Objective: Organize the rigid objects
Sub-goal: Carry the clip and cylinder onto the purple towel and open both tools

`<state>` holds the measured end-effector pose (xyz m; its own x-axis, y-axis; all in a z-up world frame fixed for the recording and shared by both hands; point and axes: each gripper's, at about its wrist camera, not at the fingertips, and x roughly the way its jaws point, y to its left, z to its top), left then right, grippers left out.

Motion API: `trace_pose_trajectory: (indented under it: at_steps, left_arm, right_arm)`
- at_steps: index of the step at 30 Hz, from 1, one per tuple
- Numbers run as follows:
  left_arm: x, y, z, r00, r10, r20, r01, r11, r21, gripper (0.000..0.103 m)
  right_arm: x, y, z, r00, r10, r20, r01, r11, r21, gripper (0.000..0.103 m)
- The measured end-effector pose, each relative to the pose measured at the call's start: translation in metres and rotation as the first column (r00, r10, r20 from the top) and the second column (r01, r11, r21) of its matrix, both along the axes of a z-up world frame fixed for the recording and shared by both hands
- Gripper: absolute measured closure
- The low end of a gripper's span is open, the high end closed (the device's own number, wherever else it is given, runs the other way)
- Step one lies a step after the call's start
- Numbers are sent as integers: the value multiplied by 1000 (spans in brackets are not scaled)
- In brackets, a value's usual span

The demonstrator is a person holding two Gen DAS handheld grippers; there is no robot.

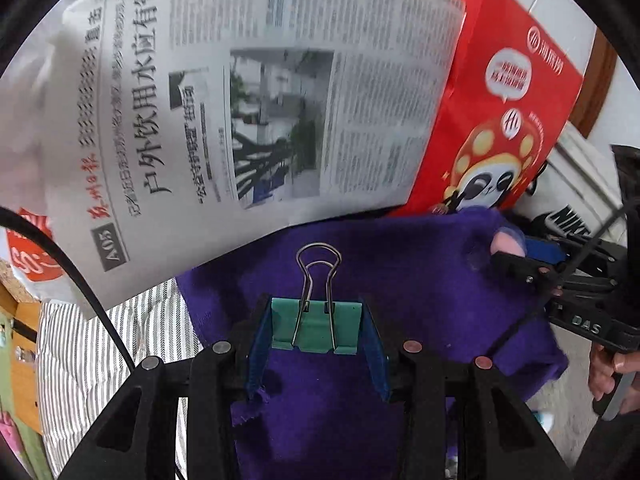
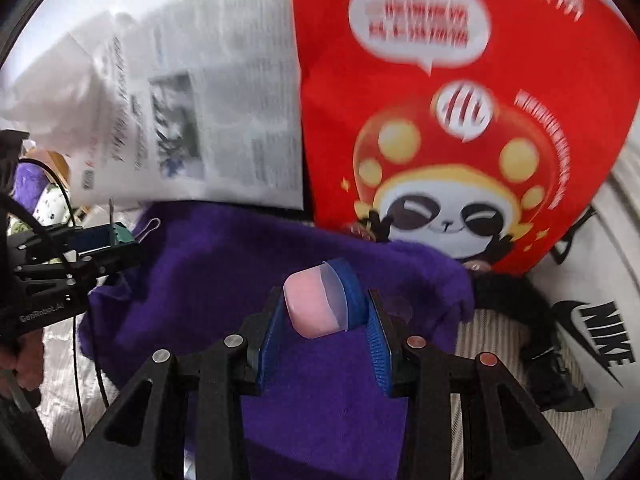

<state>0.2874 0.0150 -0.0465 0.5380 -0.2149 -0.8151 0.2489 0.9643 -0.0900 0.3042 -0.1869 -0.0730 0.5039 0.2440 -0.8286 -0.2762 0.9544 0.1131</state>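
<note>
Left gripper (image 1: 318, 330) first: its blue pads are clamped on a green metal binder clip (image 1: 316, 326) with silver wire handles, the clip sitting square between the fingers, handles pointing away from the camera. Over to the right gripper (image 2: 326, 312), and its blue pads pinch a small pink rounded block (image 2: 310, 308) with a clear plastic cap, tilted a little between the fingers. Both grippers hang over a rumpled purple fleece cloth (image 1: 400, 280), side by side, each one visible at the edge of the other's view. Beyond the cloth, a printed newspaper page (image 1: 248, 92) with a photo and large black headline characters lies at the far side. Just beside it on the right stands a red cardboard box (image 2: 460, 128) printed with a cartoon panda. Striped grey-and-white fabric (image 1: 92, 344) shows beneath the cloth, and a white bag with a black logo (image 2: 600, 340) sits on the right.
</note>
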Motion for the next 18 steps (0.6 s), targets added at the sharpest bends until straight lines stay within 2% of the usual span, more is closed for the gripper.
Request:
trace_pose_trajectory:
  at_steps: [7,11,14,18]
  left_arm:
    - [8,-3,-17,1000,-1,-30,1,1000,1,63]
    - [11,-4,-29,999,1,-49,-1,1000,2,63]
    - [16,-5,-36,998,13,-57,-12,1000,16,63]
    - [18,-11,-40,999,3,-52,-2,1000,21,63]
  right_arm:
    - [3,5,-24,999,22,-44,-25,998,-58,64]
    - [2,0,-29,998,7,-55,-10,999,-47,64]
    - [3,-4,-31,999,-21,-40,17,996,-91,64]
    - [5,-11,-36,998,-22,-51,17,995,-94,64]
